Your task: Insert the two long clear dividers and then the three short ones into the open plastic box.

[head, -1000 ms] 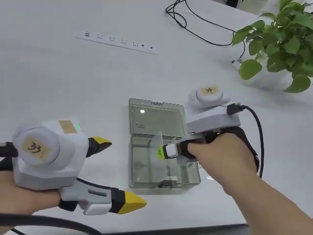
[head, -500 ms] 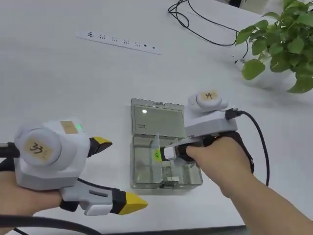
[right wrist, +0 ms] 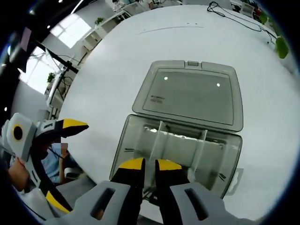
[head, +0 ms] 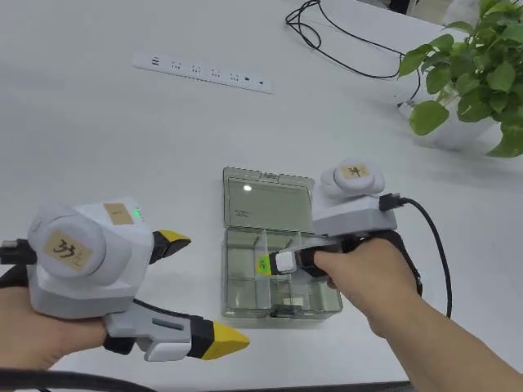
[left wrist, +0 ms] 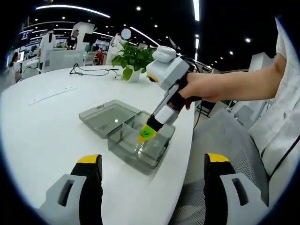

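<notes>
head view: a round sticker (head: 67, 247) reading "33" tops the left gripper (head: 196, 290), jaws spread wide, empty, left of the open plastic box (head: 245, 310); the right gripper (head: 266, 264) reaches into the box; left gripper view: its green tip tag (left wrist: 146, 133) is unreadable; right gripper view: jaws pinched on a clear divider (right wrist: 157, 138) standing in the box, a second divider (right wrist: 200, 145) beside it; lid label (right wrist: 157, 100) too small to read

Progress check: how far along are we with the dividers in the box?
Done: box open, one clear divider standing inside. In hand: right gripper shut on a second divider, apparently seating it; left gripper open, idle. Left: the remaining dividers; long or short, I cannot tell.
</notes>
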The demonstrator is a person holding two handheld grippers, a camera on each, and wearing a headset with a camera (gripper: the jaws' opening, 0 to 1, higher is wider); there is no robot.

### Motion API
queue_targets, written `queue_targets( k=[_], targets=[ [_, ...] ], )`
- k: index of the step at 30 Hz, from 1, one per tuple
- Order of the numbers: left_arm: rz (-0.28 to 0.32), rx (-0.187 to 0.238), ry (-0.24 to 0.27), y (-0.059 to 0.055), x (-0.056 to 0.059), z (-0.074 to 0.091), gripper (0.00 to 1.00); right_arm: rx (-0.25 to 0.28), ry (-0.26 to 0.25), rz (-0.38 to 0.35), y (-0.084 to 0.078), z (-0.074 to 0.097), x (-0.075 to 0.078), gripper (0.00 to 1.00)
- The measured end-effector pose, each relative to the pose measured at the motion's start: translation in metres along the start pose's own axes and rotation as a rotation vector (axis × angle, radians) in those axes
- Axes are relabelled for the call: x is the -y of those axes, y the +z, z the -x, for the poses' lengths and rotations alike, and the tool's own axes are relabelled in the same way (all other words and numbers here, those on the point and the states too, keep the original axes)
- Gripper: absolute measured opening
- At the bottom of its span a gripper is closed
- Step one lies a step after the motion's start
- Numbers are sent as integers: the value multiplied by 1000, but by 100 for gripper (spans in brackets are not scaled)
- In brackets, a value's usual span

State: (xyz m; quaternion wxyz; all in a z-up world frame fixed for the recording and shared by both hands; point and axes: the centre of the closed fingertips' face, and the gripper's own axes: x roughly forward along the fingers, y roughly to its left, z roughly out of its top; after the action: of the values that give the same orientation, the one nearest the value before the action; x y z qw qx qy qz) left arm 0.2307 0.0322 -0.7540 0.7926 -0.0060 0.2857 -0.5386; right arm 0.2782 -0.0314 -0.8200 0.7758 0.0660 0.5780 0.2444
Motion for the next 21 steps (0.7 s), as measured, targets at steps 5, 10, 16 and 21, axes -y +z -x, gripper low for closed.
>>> queue_targets(
  k=[5,10,16,21],
  targets=[
    [1,-2,11,1,0,1,92,17,28,-8,0,1,-1,10],
    [3,0,26,4,2,2,92,30,52,-1,1,0,-2,11],
    [3,0,51,7,2,5,92,61,102,-14,4,5,-6,12],
    [3,-3,69,8,4,7,92,83,133,-11,6,11,-9,14]
  ],
)
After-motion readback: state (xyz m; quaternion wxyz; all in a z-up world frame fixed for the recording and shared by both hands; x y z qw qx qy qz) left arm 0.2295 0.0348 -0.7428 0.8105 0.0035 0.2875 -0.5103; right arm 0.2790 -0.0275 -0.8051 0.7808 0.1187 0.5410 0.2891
